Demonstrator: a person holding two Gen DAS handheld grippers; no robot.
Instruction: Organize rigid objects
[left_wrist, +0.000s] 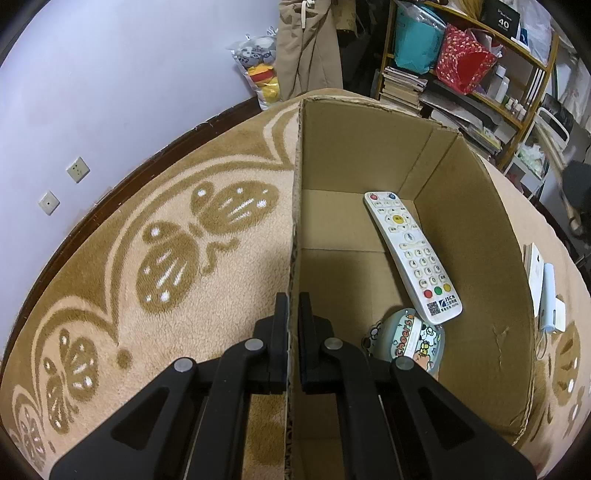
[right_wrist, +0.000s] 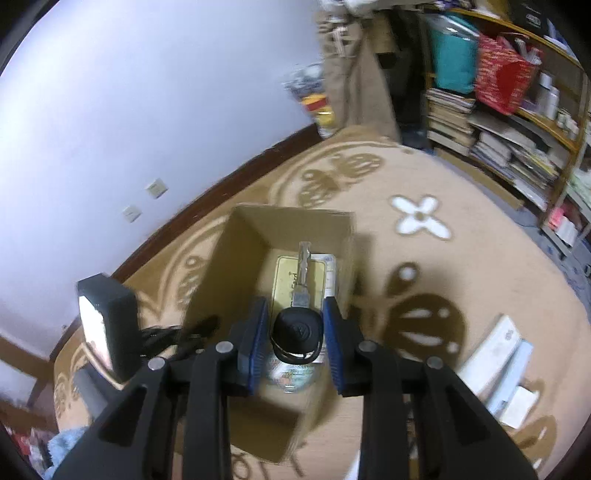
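Observation:
An open cardboard box (left_wrist: 472, 229) stands on a beige patterned blanket. Inside lie a white remote control (left_wrist: 410, 251) and a round cartoon-printed tin (left_wrist: 410, 343). My left gripper (left_wrist: 293, 306) is shut on the box's left wall, one finger on each side of the cardboard. In the right wrist view my right gripper (right_wrist: 295, 314) hangs above the box (right_wrist: 236, 266), its blue pads shut on the black head of a car key (right_wrist: 297, 332). The key's metal blade points forward over the remote (right_wrist: 282, 277). The tin (right_wrist: 291, 376) shows blurred below the key.
A flat white box (right_wrist: 491, 362), a pale blue item (left_wrist: 546, 291) and a small white block lie on the blanket right of the box. Crowded bookshelves (right_wrist: 498, 129) stand at the far right. A wall with sockets (left_wrist: 77, 170) runs along the left.

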